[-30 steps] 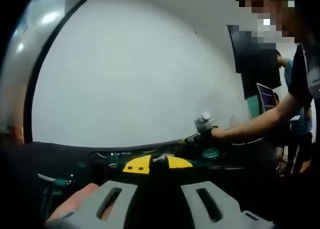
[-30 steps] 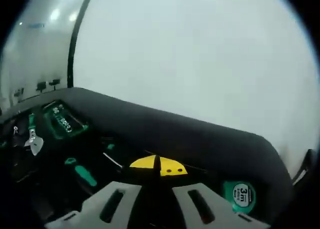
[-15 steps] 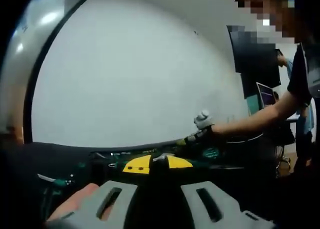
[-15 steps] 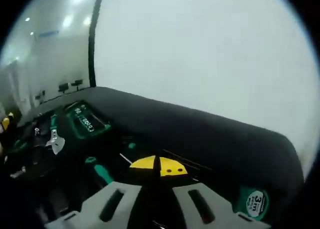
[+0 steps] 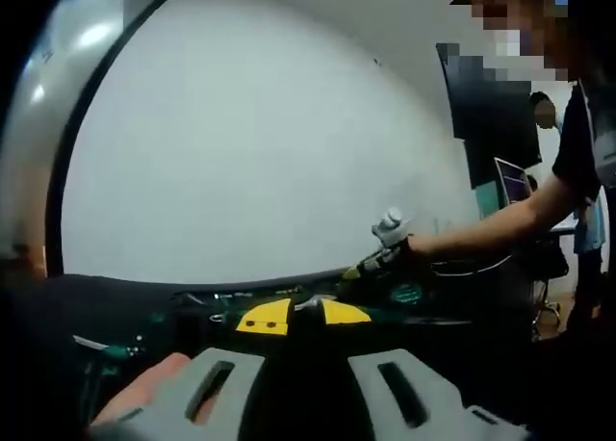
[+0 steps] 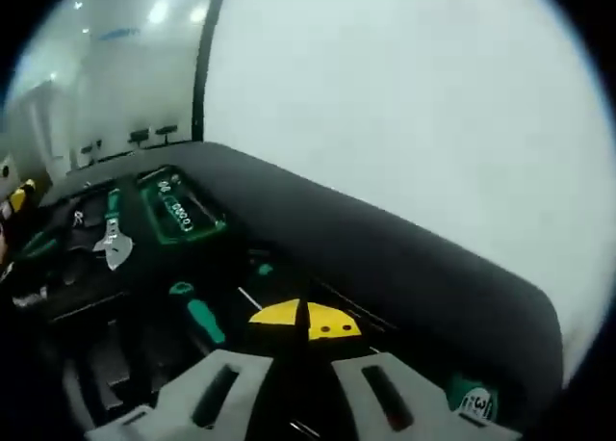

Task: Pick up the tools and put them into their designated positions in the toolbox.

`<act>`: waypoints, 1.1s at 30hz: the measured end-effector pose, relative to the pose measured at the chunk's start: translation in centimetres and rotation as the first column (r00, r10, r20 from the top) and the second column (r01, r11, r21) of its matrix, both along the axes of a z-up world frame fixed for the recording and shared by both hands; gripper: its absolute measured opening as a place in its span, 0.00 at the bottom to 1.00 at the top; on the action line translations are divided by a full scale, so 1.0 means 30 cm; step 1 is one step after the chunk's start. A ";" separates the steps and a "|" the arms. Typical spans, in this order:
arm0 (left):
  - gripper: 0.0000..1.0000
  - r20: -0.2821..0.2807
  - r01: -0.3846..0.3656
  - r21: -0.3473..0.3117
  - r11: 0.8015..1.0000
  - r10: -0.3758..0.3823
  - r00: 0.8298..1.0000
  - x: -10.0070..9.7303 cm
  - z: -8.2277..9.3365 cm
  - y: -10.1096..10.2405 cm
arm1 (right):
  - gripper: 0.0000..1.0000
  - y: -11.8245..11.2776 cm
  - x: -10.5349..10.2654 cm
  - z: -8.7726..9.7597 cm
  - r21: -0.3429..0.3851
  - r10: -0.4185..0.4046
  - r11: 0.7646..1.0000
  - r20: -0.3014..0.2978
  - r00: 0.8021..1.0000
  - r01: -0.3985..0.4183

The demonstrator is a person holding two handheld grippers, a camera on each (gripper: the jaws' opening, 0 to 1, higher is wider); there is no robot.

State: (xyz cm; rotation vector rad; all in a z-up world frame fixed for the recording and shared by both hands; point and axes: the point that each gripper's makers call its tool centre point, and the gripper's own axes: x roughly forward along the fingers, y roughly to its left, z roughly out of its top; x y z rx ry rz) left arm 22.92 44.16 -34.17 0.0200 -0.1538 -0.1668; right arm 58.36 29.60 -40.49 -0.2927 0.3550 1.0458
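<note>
Biggest thing here is the plain white wall [image 6: 404, 104] behind everything, with the black toolbox [image 6: 385, 258] open in front of it, its dark raised wall curving across the right gripper view. Inside the tray there's a green-framed case [image 6: 180, 210] toward the far left corner, an adjustable wrench [image 6: 115, 241] lying just beside it, a green-handled screwdriver [image 6: 200, 316] nearer the middle, and a green tape measure [image 6: 474, 399] tucked down in the near right corner. The right gripper [image 6: 300, 388] hangs over the tray with its jaws spread apart and nothing between them. In the left gripper view the left gripper [image 5: 306, 388] sits low, also spread apart and holding nothing, and looks across the toolbox edge-on. Beyond it the person's hand [image 5: 399, 253] is over the far side of the box, gripping the other gripper.
</note>
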 end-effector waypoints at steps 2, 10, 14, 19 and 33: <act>0.12 -0.002 -0.001 0.002 1.000 0.001 1.000 0.001 -0.001 -0.002 | 0.00 -0.001 -0.010 0.001 -0.015 0.059 0.998 0.036 0.998 -0.058; 0.12 -0.034 -0.044 0.042 0.998 0.046 0.998 0.016 -0.012 -0.009 | 0.00 -0.007 0.001 0.014 -0.012 0.055 0.998 0.110 0.992 -0.054; 0.05 -0.069 -0.080 0.037 0.996 0.083 0.994 0.046 0.055 -0.053 | 0.00 -0.138 0.085 0.182 0.141 -0.159 0.980 0.144 0.977 0.139; 0.06 -0.065 0.036 0.077 0.996 -0.031 0.997 0.286 0.313 -0.290 | 0.00 -0.284 0.119 0.226 0.203 -0.294 0.942 0.109 0.949 0.269; 0.03 -0.619 0.183 0.125 0.975 -0.067 0.783 1.093 -0.111 -0.548 | 0.00 -0.196 0.094 0.127 0.166 -0.254 0.960 0.178 0.951 0.226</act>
